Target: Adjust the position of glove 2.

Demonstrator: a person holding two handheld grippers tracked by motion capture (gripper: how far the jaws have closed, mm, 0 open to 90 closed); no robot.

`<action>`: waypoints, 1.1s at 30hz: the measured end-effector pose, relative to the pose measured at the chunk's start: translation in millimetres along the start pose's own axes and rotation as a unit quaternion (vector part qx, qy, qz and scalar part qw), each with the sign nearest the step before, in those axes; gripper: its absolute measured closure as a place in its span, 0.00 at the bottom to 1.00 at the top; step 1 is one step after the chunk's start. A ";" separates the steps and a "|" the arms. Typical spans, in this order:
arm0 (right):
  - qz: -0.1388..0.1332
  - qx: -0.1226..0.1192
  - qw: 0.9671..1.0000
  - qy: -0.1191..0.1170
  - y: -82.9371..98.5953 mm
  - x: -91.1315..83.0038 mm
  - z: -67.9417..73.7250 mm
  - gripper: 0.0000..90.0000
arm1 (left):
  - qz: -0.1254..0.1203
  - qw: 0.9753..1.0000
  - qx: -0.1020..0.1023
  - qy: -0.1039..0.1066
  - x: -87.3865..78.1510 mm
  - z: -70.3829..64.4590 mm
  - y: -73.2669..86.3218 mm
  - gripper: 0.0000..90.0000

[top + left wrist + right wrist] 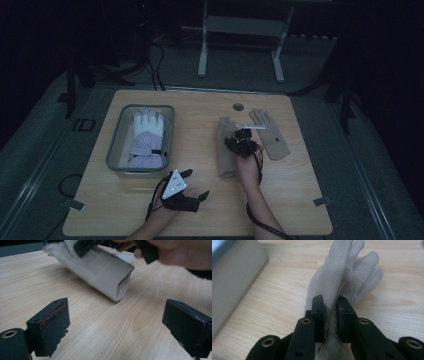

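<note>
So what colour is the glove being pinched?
Pale beige glove, clearest in the right gripper view, clamped by the right gripper.

Lab: dim room, wooden table, floor cables, metal stand.

left claw low with jaws wide apart; right claw forward, jaws pinched close

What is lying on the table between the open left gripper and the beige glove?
Nothing: in the left gripper view, bare wood separates the left gripper from the beige glove, which the right gripper pinches.
</note>
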State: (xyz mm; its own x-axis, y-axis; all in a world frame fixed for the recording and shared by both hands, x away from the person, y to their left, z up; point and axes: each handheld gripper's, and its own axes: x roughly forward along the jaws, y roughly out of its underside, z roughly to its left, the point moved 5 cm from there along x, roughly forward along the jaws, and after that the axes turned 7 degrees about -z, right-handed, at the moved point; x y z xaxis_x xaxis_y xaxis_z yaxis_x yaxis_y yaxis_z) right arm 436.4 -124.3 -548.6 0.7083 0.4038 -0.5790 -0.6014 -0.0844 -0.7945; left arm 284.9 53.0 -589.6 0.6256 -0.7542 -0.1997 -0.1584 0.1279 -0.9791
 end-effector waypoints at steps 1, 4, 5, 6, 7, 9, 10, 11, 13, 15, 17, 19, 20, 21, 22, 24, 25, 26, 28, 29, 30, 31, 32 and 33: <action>0.007 -0.001 1.000 0.004 3.2 3.0 -1.0 0.87 | 0.000 1.000 -0.001 0.000 0.1 0.1 0.0 0.09; 0.023 -0.005 1.000 0.014 12.6 11.2 -6.6 0.85 | 0.002 1.000 -0.002 0.001 0.4 0.1 0.1 0.09; 0.032 -0.005 0.999 0.015 16.8 14.0 -8.9 0.84 | 0.002 1.000 -0.002 0.001 0.6 0.1 0.1 0.09; 0.037 -0.005 0.999 0.015 19.2 15.7 -10.4 0.83 | 0.003 1.000 0.000 0.001 0.7 0.2 0.1 0.09; 0.041 -0.006 0.999 0.018 22.3 17.9 -12.3 0.80 | 0.003 1.000 0.000 0.001 0.7 0.2 0.1 0.09; 0.051 -0.010 0.998 0.020 28.6 21.7 -15.7 0.74 | 0.003 1.000 0.000 0.001 0.6 0.1 0.1 0.09; 0.047 -0.010 0.999 0.014 29.6 22.0 -16.2 0.72 | 0.002 1.000 0.000 0.001 0.6 0.0 0.1 0.09; 0.046 -0.009 0.999 0.014 29.7 21.5 -16.0 0.71 | 0.003 1.000 0.000 0.001 0.6 0.1 0.1 0.09; 0.048 -0.013 0.999 0.009 28.6 20.9 -15.3 0.66 | 0.002 1.000 -0.001 0.001 0.5 0.3 0.1 0.09; 0.048 -0.017 0.999 0.009 26.9 19.6 -15.0 0.61 | 0.001 1.000 -0.003 0.001 0.2 0.6 0.0 0.09; 0.048 -0.023 0.998 0.014 25.0 16.9 -15.7 0.55 | 0.001 1.000 -0.003 0.001 0.1 0.8 0.0 0.09; 0.042 -0.041 0.998 0.018 22.9 13.1 -16.9 0.53 | 0.001 1.000 -0.003 0.003 0.1 0.7 0.1 0.09; 0.045 -0.046 0.998 0.015 22.5 11.3 -17.2 0.53 | 0.002 1.000 -0.004 0.003 0.1 0.6 0.1 0.09; 0.044 -0.050 0.998 0.012 21.8 9.5 -17.7 0.52 | 0.002 1.000 -0.004 0.004 0.1 0.5 0.1 0.09; 0.040 -0.053 0.998 0.013 20.7 7.2 -18.7 0.52 | 0.002 1.000 -0.004 0.004 0.0 0.5 0.1 0.09; 0.036 -0.054 0.998 0.003 18.4 3.0 -20.7 0.52 | 0.002 1.000 -0.004 0.005 0.1 0.4 0.1 0.09; 0.031 -0.052 0.998 0.003 16.9 0.5 -22.4 0.52 | 0.002 1.000 -0.004 0.004 0.0 0.3 0.1 0.09; 0.028 -0.052 0.998 0.000 15.3 -1.9 -23.8 0.51 | 0.002 1.000 -0.003 0.004 0.0 0.3 0.1 0.09; 0.019 -0.047 0.999 -0.004 11.3 -7.0 -27.8 0.49 | 0.001 1.000 -0.003 0.004 -0.1 0.3 0.1 0.09; 0.015 -0.049 0.999 -0.005 8.8 -10.3 -30.4 0.48 | 0.001 1.000 -0.004 0.004 -0.1 0.2 0.1 0.09; 0.011 -0.049 0.999 -0.005 7.3 -12.2 -32.4 0.47 | 0.002 1.000 -0.003 0.003 0.0 0.3 0.1 0.09; 0.009 -0.047 0.999 -0.008 5.2 -15.0 -35.1 0.47 | 0.002 1.000 -0.004 0.003 0.0 0.4 0.1 0.09; 0.007 -0.049 0.999 -0.011 3.1 -17.6 -38.1 0.46 | 0.001 1.000 -0.004 0.003 -0.1 0.4 0.1 0.09; 0.003 -0.052 0.999 -0.005 0.9 -20.5 -41.7 0.47 | 0.001 1.000 -0.004 0.003 0.0 0.5 0.1 0.09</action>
State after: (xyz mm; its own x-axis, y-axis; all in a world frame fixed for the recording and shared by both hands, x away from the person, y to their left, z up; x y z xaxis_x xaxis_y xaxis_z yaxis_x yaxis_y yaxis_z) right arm 436.7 -170.6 -545.1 0.7008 0.4125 -0.5821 -0.5635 -0.1803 -0.8062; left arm 285.3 53.4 -589.7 0.6201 -0.7579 -0.2024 -0.1661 0.1253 -0.9781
